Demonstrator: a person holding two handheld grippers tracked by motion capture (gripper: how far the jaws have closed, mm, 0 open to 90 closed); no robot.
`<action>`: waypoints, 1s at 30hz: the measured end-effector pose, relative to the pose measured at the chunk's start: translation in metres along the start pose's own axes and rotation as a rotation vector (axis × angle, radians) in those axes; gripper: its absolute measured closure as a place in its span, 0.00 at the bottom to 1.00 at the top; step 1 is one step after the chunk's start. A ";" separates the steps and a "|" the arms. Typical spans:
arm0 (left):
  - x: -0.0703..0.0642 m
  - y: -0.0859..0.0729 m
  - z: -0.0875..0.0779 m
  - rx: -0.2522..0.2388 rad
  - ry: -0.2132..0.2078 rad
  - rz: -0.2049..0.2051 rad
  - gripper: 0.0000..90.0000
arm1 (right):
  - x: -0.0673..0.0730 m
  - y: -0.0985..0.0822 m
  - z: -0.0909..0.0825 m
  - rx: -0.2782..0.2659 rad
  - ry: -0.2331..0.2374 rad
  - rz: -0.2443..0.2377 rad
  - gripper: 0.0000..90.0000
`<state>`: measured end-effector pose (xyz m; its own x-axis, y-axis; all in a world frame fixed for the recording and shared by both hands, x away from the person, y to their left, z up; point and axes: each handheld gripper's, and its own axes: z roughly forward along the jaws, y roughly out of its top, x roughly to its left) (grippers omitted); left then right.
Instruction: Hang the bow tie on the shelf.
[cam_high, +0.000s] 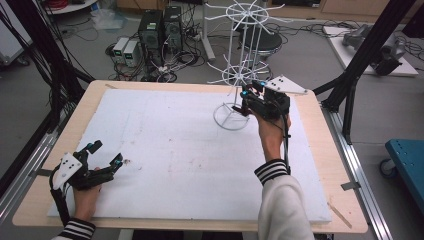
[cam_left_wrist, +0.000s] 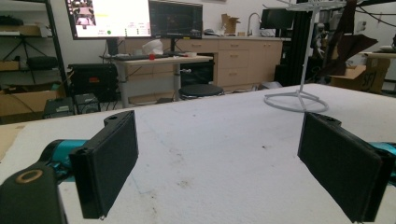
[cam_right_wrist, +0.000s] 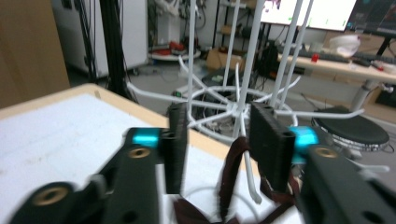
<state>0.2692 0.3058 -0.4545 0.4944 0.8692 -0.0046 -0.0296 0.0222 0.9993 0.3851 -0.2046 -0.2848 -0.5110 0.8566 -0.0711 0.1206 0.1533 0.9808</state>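
Observation:
A white wire rack (cam_high: 246, 70) with two tiers of hooks stands on its ring base at the back right of the white foam board (cam_high: 165, 150). My right gripper (cam_high: 250, 91) is held up at the lower tier, a hand behind it. Seen along the right gripper (cam_right_wrist: 218, 112), its jaws stand apart around a white hook (cam_right_wrist: 247, 172), and a dark brown fabric loop (cam_right_wrist: 232, 158) hangs on that hook between and below the pads, which do not press on it. My left gripper (cam_high: 105, 153) rests at the board's front left corner, open and empty (cam_left_wrist: 219, 140).
The board lies on a wooden table (cam_high: 327, 150) with black frame posts at both sides. Computers and cables (cam_high: 160, 35) sit on the floor behind the table. The rack (cam_left_wrist: 299, 70) stands far right in the left gripper view.

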 end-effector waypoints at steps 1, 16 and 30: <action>0.000 0.000 0.000 -0.001 0.001 0.000 0.14 | -0.001 0.000 -0.001 -0.001 0.011 0.007 0.43; 0.000 0.000 0.000 0.000 0.002 0.000 0.14 | 0.004 0.003 -0.020 -0.030 0.147 -0.019 0.01; 0.000 0.000 0.000 0.001 -0.001 -0.001 0.14 | 0.011 -0.044 -0.068 -0.085 0.207 -0.047 0.01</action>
<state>0.2692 0.3059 -0.4546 0.4949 0.8689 -0.0060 -0.0281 0.0229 0.9993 0.3164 -0.2354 -0.3159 -0.6791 0.7290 -0.0864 0.0251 0.1407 0.9897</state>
